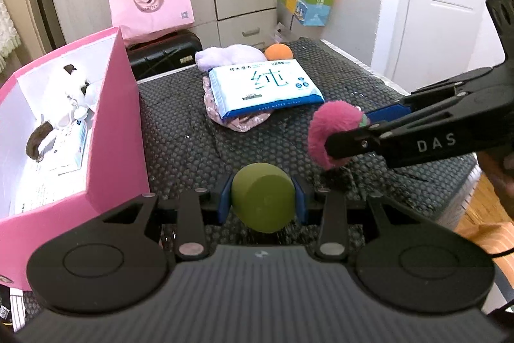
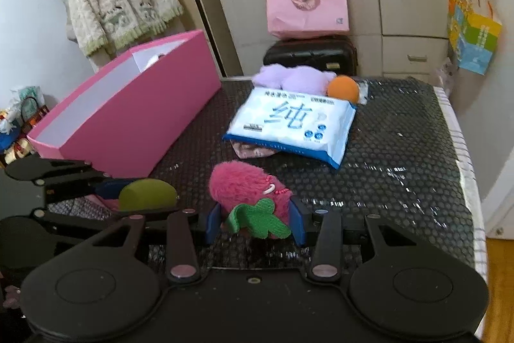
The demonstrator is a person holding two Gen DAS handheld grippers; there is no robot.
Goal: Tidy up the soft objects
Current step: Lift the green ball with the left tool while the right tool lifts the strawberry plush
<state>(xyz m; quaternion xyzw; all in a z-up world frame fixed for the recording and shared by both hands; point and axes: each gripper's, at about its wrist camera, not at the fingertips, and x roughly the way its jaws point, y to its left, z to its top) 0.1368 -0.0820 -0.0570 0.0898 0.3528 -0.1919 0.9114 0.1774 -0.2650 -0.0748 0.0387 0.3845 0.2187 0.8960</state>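
The dark dotted tabletop (image 2: 401, 156) carries everything, and at its left edge stands the open pink box (image 1: 119, 130), already holding a white plush and a few other soft bits — that reads as your drop-off. Near the middle of the tabletop lies the blue-and-white wipes pack (image 1: 265, 89), on top of a floral cloth (image 1: 244, 121). Behind the pack sit a lilac plush (image 2: 292, 77) and an orange ball (image 2: 343, 88), which touches the pack's far corner.

You're in the carry step, with both hands loaded. Your right claw (image 2: 255, 222) is clenched on the pink furry toy (image 2: 244, 185), whose green felt leaf points back at the camera; the blue pads press its sides. Your left claw (image 1: 263, 203) is clenched on the olive-green foam piece (image 1: 261, 198), and the pads dent it slightly on either side. Both loads appear to hang clear of the tabletop, though the gap is hard to judge through the fisheye.

Next, you need to get each item over the pink wall and down into the box. The left claw is nearer, so I'd take the foam piece in first. That leaves the right one room to follow — the two claws sit close together, and a clash at the rim looks like the main risk. Let go only once the load is below the rim. The pack, cloth, plush and ball are still to be sorted.
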